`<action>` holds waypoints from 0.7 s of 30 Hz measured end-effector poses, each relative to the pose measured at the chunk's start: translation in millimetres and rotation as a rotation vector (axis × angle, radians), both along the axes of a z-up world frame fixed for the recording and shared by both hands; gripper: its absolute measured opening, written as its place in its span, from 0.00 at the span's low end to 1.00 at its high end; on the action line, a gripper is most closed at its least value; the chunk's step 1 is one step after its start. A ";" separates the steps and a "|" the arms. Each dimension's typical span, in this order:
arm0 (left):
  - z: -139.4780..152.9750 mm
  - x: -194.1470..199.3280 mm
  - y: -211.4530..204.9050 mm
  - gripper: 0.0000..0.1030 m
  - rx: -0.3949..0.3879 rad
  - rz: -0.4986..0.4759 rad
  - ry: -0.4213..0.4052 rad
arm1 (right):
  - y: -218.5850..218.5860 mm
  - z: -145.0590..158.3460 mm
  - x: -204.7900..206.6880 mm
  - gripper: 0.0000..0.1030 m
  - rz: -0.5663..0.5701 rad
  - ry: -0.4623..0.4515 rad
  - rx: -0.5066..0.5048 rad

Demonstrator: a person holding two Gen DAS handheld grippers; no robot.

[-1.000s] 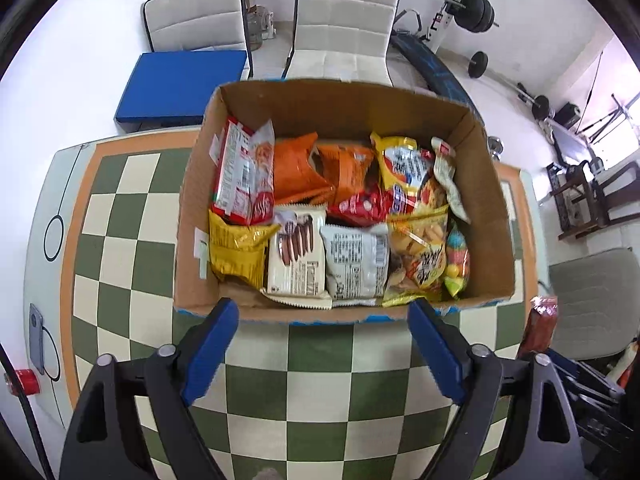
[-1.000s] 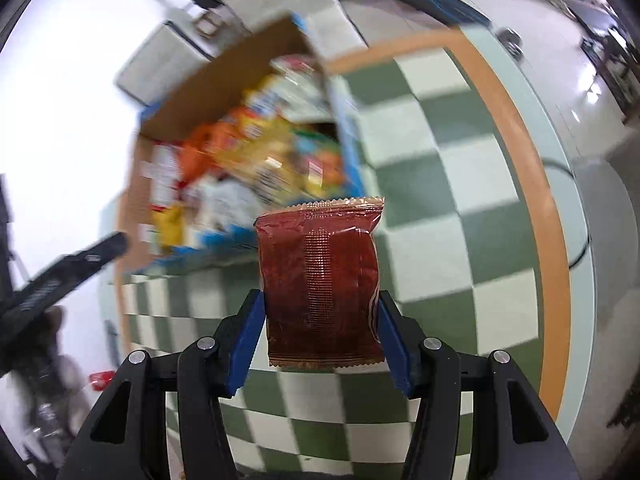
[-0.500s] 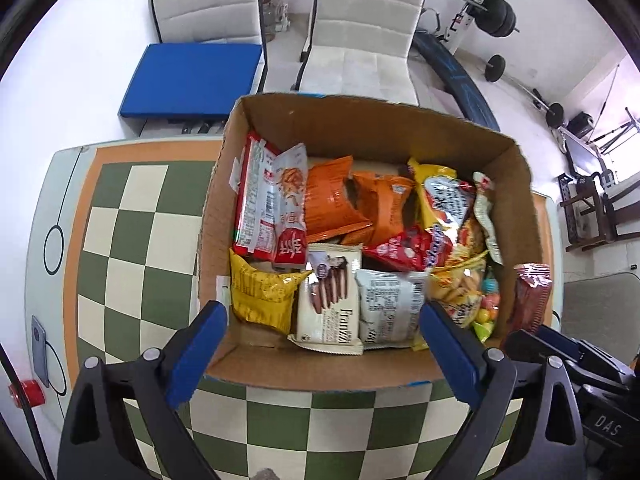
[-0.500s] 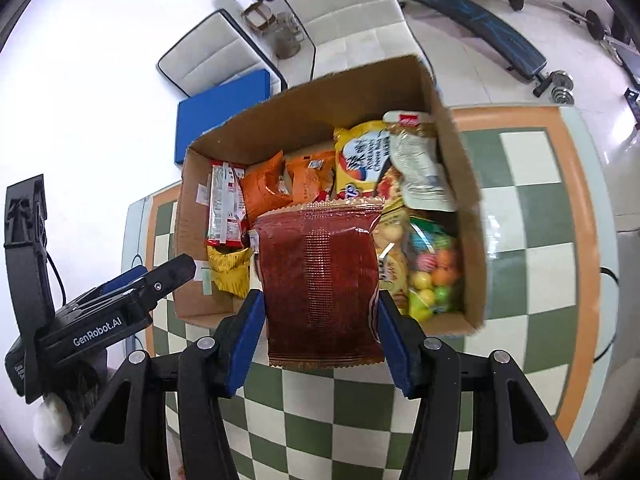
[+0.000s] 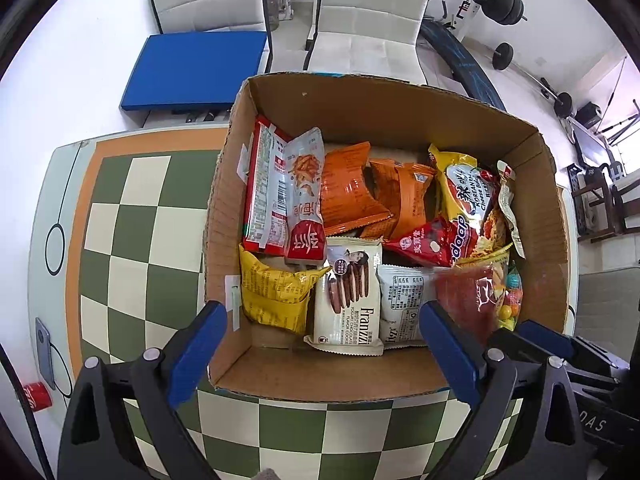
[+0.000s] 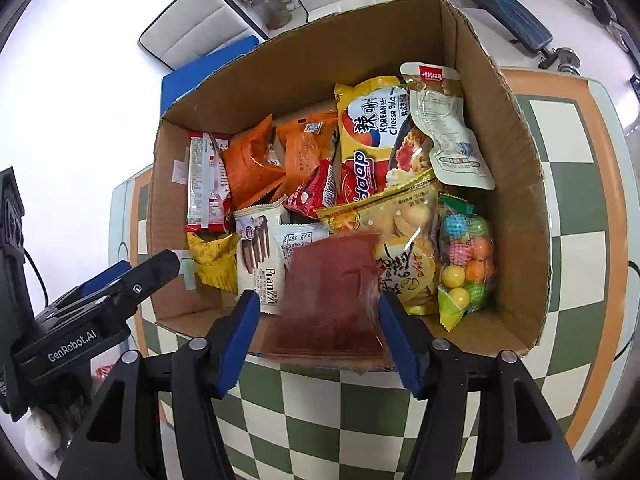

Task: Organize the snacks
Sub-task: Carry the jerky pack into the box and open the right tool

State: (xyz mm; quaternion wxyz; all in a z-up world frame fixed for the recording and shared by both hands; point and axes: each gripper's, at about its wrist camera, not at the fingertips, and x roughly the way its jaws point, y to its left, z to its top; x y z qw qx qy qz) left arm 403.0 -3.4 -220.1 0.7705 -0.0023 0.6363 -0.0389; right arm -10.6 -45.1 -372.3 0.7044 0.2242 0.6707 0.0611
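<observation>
A cardboard box (image 5: 400, 108) (image 6: 516, 152) full of snack packets stands on the checkered table. A dark red snack packet (image 6: 332, 300) appears blurred between my right gripper's (image 6: 316, 332) spread fingers, over the box's near edge; it also shows in the left wrist view (image 5: 460, 300). The fingers stand wider than the packet and I cannot tell if they touch it. My left gripper (image 5: 320, 344) is open and empty, just above the box's near wall, over a Franzzi biscuit packet (image 5: 348, 296).
The green and cream checkered table (image 5: 132, 240) has an orange border. Two white chairs (image 5: 368, 8) and a blue board (image 5: 192, 68) stand behind it. A red can (image 5: 36, 396) lies at the far left. Gym weights (image 5: 504, 0) are at the back right.
Both grippers moved forward over the box. My right gripper's fingers spread apart, and the dark red packet, held firmly before, now looks blurred and lower over the box's near edge.
</observation>
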 end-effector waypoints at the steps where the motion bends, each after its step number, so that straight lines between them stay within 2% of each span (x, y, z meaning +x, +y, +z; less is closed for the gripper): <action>1: 0.6 -0.4 -1.1 0.96 0.002 -0.005 -0.001 | -0.2 -0.1 0.2 0.70 -0.001 0.001 -0.010; 2: 0.9 -0.7 -2.2 0.96 0.003 -0.009 -0.002 | -0.6 0.3 0.0 0.74 0.002 0.001 -0.019; 6: 2.6 -3.8 -6.0 0.96 0.004 -0.018 -0.003 | -6.2 1.2 -3.2 0.76 -0.008 0.008 -0.041; 7: 3.2 -5.0 -6.8 0.96 0.002 -0.020 -0.003 | -7.8 1.4 -4.4 0.79 -0.011 0.008 -0.054; 8: 3.6 -5.9 -7.4 0.96 0.001 -0.021 -0.004 | -9.8 2.2 -5.8 0.87 -0.011 0.009 -0.066; 9: 4.4 -7.4 -8.5 0.96 0.001 -0.025 -0.005 | -10.9 2.8 -6.5 0.89 -0.010 0.008 -0.076; 13: 9.1 -14.3 -12.3 0.96 0.003 -0.036 -0.013 | -15.5 9.9 -10.5 0.89 -0.005 -0.013 -0.145; 21: 31.4 -35.2 -18.1 0.96 -0.009 -0.045 -0.048 | -21.5 40.4 -23.7 0.91 0.001 -0.069 -0.216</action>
